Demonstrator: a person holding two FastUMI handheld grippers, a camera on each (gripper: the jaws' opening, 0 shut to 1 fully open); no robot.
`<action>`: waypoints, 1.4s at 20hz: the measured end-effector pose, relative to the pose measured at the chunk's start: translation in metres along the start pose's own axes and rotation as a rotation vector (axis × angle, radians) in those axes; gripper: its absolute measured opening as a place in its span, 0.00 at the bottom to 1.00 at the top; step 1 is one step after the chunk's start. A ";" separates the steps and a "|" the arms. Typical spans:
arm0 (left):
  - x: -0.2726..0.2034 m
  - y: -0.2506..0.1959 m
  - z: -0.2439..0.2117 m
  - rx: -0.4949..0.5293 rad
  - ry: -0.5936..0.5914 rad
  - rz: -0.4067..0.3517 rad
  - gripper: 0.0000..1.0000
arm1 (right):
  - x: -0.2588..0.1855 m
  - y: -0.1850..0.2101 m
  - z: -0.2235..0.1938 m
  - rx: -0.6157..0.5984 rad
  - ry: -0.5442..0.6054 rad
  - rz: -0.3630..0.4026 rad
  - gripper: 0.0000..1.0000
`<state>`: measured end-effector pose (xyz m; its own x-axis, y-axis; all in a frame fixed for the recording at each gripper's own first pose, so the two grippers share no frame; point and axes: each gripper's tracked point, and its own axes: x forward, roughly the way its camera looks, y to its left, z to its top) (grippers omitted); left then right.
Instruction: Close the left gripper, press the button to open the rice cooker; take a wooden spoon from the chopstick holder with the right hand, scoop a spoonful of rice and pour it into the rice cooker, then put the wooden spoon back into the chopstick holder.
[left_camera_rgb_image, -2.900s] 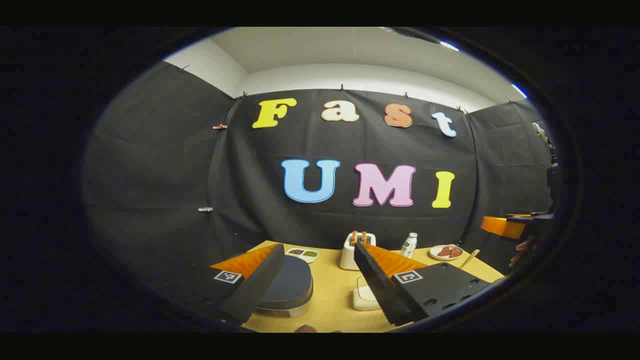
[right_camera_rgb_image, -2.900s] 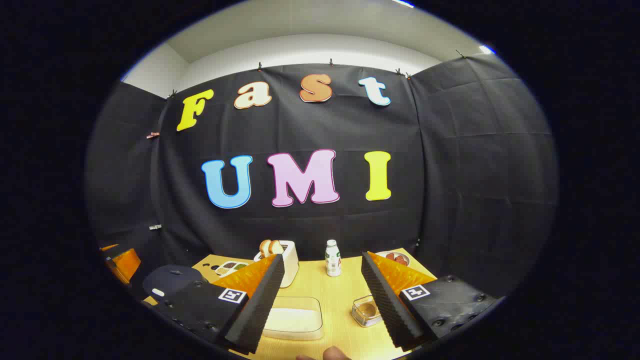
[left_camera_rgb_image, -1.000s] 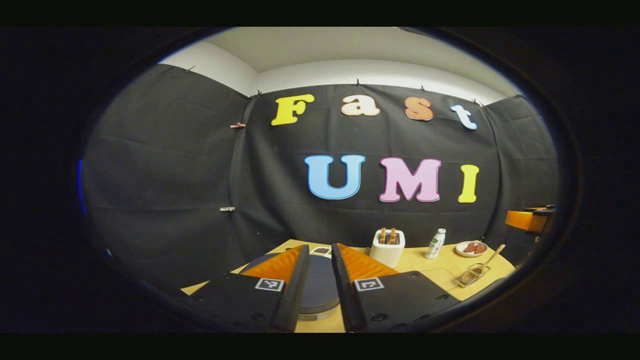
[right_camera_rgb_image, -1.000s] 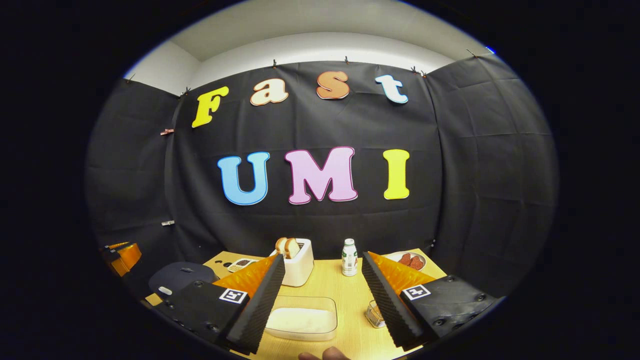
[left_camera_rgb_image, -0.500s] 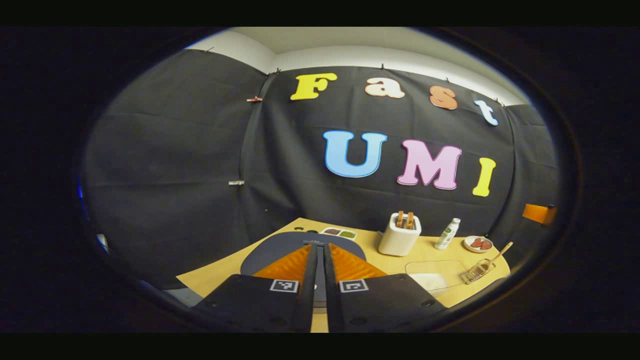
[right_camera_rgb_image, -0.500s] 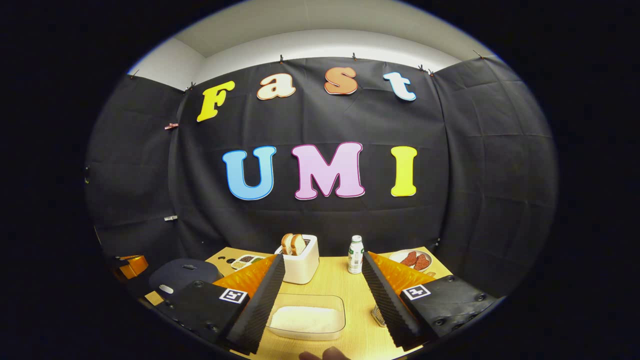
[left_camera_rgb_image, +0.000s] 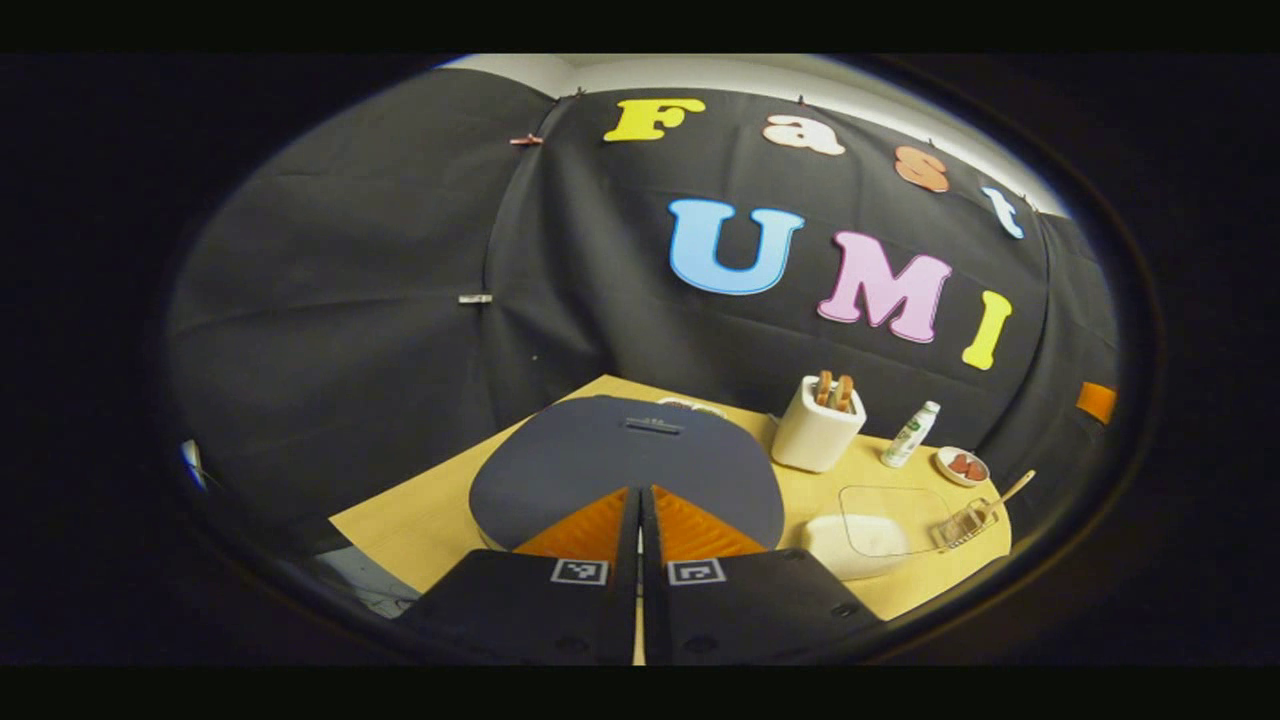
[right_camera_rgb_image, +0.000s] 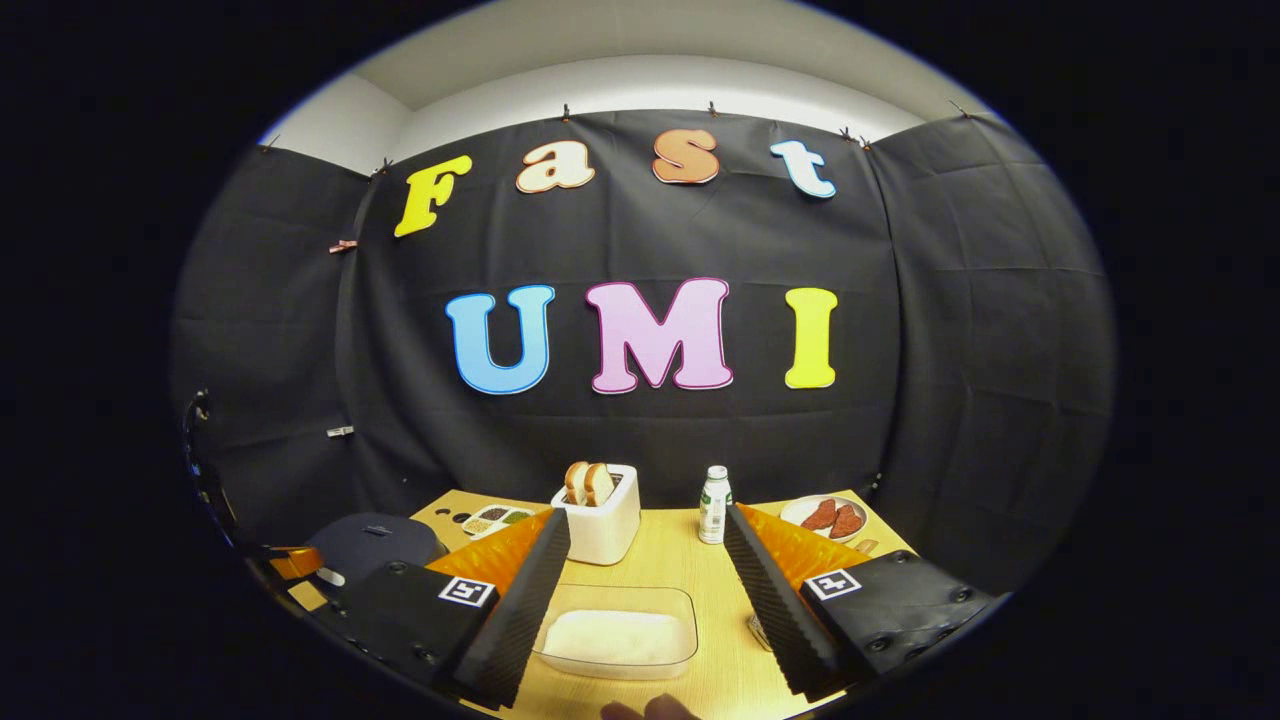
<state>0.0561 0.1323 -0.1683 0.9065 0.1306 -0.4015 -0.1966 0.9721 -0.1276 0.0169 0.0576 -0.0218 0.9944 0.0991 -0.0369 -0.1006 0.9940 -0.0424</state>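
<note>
While the left gripper (left_camera_rgb_image: 640, 500) is clenched over the closed cooker (left_camera_rgb_image: 625, 465), the right gripper (right_camera_rgb_image: 645, 560) gapes above a clear box (right_camera_rgb_image: 615, 632) of rice. Far right, the spoon (left_camera_rgb_image: 1005, 492) leans in its holder (left_camera_rgb_image: 962, 522) near the table (left_camera_rgb_image: 430, 520) edge.

right hand-held gripper (right_camera_rgb_image: 645, 560): jaws apart | rice container (right_camera_rgb_image: 615, 632): between fingers

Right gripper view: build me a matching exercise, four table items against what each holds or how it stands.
Items:
1. rice cooker
2. toaster
3. clear tub
4. round plate

States:
A. holds white rice
B. lid down
C. carries reddish pieces
D. two bread slices stick out of the top

Pairs: 1-B, 2-D, 3-A, 4-C
</note>
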 end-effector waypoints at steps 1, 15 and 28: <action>0.003 0.000 -0.003 0.005 0.012 -0.001 0.06 | 0.000 0.000 -0.001 0.001 0.001 -0.002 0.96; 0.010 0.002 -0.024 0.030 0.044 0.004 0.08 | 0.002 -0.002 0.001 -0.008 0.000 0.001 0.96; 0.008 0.000 -0.026 0.076 0.026 0.031 0.09 | -0.005 -0.001 0.004 -0.009 -0.005 0.020 0.96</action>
<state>0.0536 0.1287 -0.1950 0.8902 0.1569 -0.4277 -0.1948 0.9797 -0.0462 0.0123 0.0566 -0.0178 0.9924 0.1189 -0.0330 -0.1205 0.9914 -0.0511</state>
